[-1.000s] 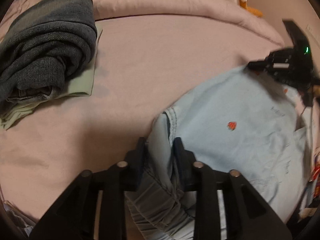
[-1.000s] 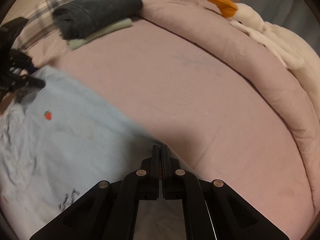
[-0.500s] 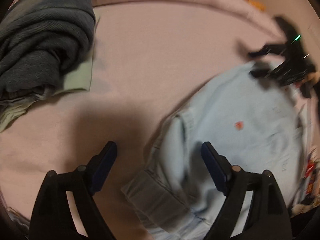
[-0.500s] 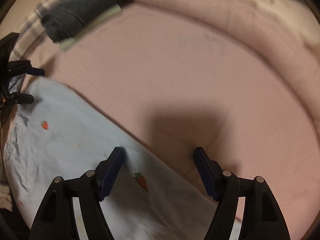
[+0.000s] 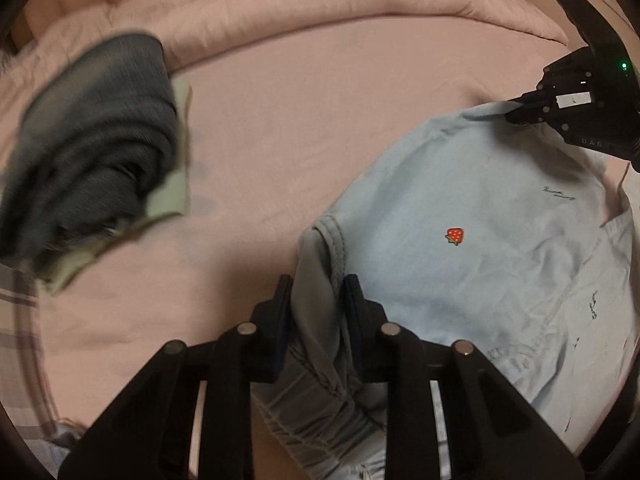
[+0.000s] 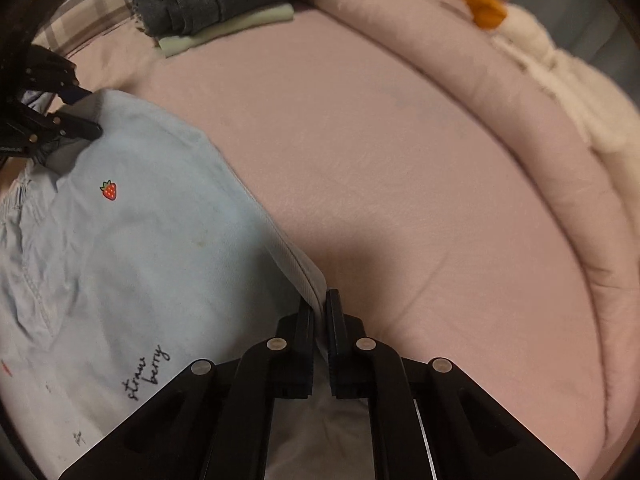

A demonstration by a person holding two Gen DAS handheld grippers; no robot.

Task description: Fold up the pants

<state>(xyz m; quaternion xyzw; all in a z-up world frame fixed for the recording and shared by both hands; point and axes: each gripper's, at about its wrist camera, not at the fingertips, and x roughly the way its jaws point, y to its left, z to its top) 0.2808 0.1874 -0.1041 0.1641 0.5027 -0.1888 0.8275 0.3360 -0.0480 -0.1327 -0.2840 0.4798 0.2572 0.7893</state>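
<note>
Light blue pants (image 5: 472, 216) with a small strawberry print lie folded on the pink bed sheet (image 5: 288, 112). My left gripper (image 5: 316, 292) is shut on a bunched edge near the elastic waistband. My right gripper (image 6: 320, 304) is shut on the folded edge of the pants (image 6: 140, 248) at the other end. Each gripper shows in the other's view: the right one (image 5: 516, 110) at the far corner, the left one (image 6: 86, 114) at the left corner.
A stack of folded dark grey jeans (image 5: 96, 144) on a pale green garment (image 6: 224, 30) lies at the left of the bed. A rolled pink duvet (image 6: 500, 92) and a white plush duck (image 6: 532, 40) line the far side.
Half a second ago both grippers were open above the pants. Now both have closed on the pants' edges, as they were one second ago.
</note>
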